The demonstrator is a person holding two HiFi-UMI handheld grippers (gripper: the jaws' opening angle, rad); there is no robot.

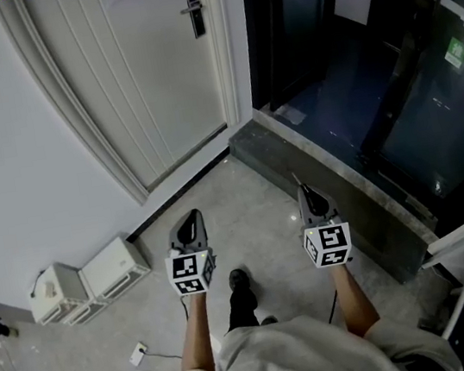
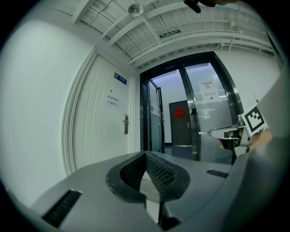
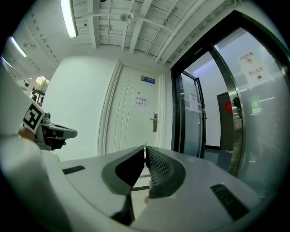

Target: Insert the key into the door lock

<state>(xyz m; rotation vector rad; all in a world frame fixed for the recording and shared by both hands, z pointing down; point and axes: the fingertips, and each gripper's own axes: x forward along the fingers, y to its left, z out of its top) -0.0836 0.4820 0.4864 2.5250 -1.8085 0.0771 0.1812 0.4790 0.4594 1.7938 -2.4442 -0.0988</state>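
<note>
The white door point(image 1: 144, 72) stands ahead, its dark lock plate and handle point(image 1: 194, 9) high on its right edge; the lock also shows in the left gripper view point(image 2: 126, 124) and the right gripper view point(image 3: 155, 121). My right gripper point(image 1: 302, 188) is shut on a thin metal key point(image 3: 144, 151), whose blade sticks out level from the tips point(image 2: 205, 132). My left gripper point(image 1: 192, 219) is shut with nothing in it point(image 2: 146, 155). Both are held level, well short of the door.
Two white boxes point(image 1: 90, 281) sit on the floor by the left wall, with a plug and cable point(image 1: 137, 354) nearby. A dark stone sill point(image 1: 336, 181) and glass doors point(image 1: 388, 68) run along the right. The person's shoe point(image 1: 238, 280) is between the grippers.
</note>
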